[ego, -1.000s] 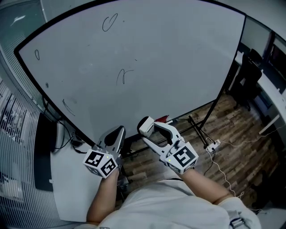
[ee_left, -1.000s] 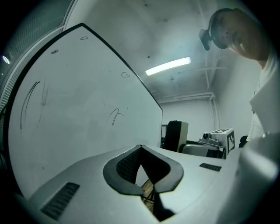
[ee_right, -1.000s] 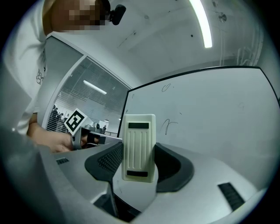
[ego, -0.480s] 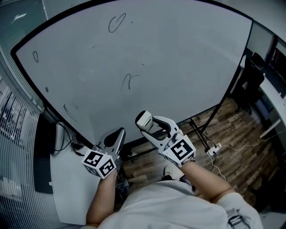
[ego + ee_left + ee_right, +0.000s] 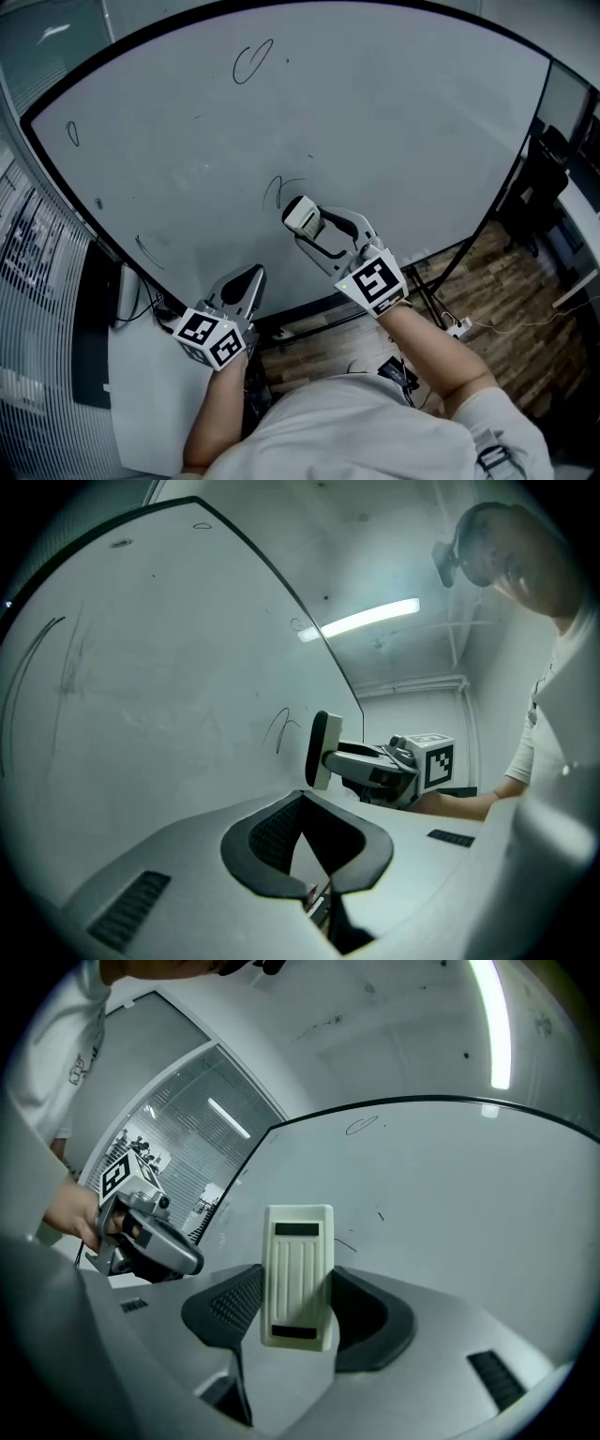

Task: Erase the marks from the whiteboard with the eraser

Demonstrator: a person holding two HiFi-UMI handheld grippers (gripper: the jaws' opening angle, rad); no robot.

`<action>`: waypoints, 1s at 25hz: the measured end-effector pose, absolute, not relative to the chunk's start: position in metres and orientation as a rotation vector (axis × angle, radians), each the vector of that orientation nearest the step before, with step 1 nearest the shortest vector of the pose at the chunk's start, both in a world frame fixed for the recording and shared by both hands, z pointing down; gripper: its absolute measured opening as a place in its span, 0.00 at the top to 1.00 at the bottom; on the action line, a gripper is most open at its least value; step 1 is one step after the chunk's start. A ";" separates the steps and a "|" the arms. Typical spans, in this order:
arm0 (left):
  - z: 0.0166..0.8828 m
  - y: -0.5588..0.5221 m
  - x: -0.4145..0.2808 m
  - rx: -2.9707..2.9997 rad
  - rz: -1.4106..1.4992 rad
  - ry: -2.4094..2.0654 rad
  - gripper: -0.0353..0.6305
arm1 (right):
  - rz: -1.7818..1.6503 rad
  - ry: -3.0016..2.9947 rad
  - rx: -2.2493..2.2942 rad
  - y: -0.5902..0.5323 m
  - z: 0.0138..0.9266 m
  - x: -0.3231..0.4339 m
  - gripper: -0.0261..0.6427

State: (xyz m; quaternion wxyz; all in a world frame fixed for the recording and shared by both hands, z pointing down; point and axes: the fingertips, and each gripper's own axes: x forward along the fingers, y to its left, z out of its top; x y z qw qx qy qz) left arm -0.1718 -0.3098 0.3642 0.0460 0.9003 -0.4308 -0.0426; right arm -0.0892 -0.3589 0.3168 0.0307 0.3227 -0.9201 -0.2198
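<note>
The right gripper (image 5: 314,228) squeezes the eraser (image 5: 300,215), its flat side facing the whiteboard (image 5: 412,131). The squiggle (image 5: 279,190) near the board's middle is just left of it. The left gripper (image 5: 242,281) is closed and empty, farther off by the bottom edge.

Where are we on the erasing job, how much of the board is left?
Done: the eraser is clamped in the right gripper. In hand: it is held up near the middle squiggle on the whiteboard. Left: every mark shows unwiped, also the top loop, left oval and lower-left stroke.
</note>
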 end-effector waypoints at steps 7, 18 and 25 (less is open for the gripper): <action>0.364 -0.324 -0.164 2.763 -0.125 -1.301 0.94 | -0.853 -2.746 0.960 -0.384 0.293 -0.101 0.61; 0.365 -0.331 -0.179 2.743 -0.143 -1.319 0.94 | -1.181 -2.617 0.976 -0.386 0.219 -0.097 0.61; 0.365 -0.329 -0.185 2.739 -0.152 -1.319 0.94 | -1.295 -2.528 1.032 -0.386 0.183 -0.090 0.61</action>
